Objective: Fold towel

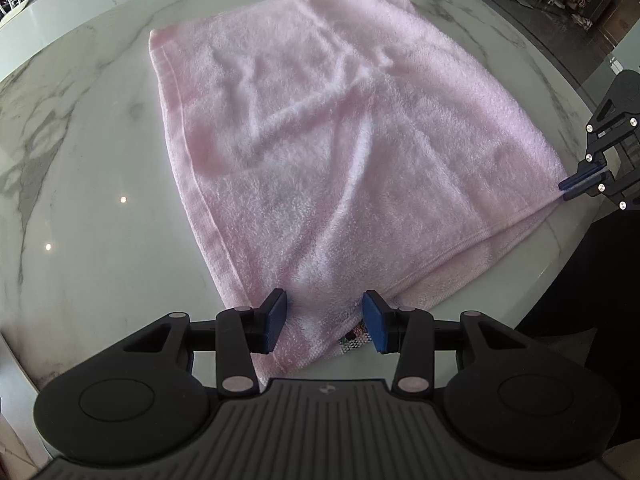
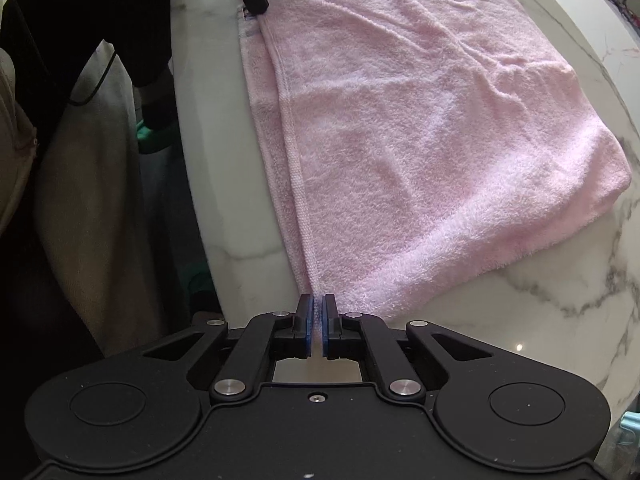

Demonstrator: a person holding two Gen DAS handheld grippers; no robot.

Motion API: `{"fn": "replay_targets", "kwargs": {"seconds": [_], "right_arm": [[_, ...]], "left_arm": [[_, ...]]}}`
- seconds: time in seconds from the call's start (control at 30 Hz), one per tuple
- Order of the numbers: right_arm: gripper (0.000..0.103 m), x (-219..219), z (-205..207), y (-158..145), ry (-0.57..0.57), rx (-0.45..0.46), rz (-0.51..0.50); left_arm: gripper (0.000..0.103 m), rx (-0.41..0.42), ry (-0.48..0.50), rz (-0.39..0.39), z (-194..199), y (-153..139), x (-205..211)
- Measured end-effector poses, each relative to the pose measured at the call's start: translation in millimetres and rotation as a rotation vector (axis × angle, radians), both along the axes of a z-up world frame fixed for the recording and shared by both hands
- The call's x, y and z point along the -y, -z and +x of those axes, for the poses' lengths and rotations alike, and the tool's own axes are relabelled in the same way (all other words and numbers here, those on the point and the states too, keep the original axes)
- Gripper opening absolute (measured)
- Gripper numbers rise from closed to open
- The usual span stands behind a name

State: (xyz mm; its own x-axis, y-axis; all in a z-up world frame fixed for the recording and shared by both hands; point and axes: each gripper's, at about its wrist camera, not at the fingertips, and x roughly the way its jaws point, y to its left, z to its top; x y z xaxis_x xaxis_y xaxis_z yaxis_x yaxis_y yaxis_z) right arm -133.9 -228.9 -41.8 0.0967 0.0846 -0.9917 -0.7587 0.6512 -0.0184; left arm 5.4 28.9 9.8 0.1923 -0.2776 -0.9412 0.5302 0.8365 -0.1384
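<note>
The pink towel [image 1: 340, 140] lies folded once on the marble desk [image 1: 88, 208], stretching away from both grippers along the near hem. The right gripper [image 2: 316, 322] is clenched on the near right corner; the left gripper [image 1: 325, 322] stands released, its fingers straddling the near left corner. The left is likely to clamp next. Only the right view shows the lower layer peeking out beside the hem; only the left shows the label under the corner.

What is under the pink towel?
The towel is folded over, so another layer of the same towel peeks out along its near edge. Below that is the marble table. Whatever else might lie beneath is covered and cannot be seen.
</note>
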Motion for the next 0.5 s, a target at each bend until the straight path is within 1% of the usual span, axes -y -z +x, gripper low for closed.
{"fn": "replay_targets", "kwargs": {"seconds": [0.17, 0.2, 0.27, 0.37, 0.43, 0.5], "right_arm": [[0.005, 5, -1, 1, 0.044, -0.038, 0.04], [0.009, 6, -1, 1, 0.048, -0.046, 0.046], [0.012, 6, -2, 0, 0.042, -0.046, 0.049], [0.021, 5, -6, -5, 0.034, -0.011, 0.04], [0.035, 3, -11, -9, 0.02, 0.01, 0.047], [0.038, 1, -12, -11, 0.009, 0.017, 0.042]], "left_arm": [[0.04, -0.007, 0.005, 0.008, -3, 1, -1], [0.04, -0.009, 0.006, 0.009, -4, 1, -1], [0.04, -0.008, 0.009, 0.012, -5, 1, 0], [0.04, 0.017, 0.04, 0.015, -6, 0, 1], [0.04, 0.047, 0.09, 0.017, -12, -4, 1], [0.04, 0.067, 0.13, 0.01, -18, -10, 1]]}}
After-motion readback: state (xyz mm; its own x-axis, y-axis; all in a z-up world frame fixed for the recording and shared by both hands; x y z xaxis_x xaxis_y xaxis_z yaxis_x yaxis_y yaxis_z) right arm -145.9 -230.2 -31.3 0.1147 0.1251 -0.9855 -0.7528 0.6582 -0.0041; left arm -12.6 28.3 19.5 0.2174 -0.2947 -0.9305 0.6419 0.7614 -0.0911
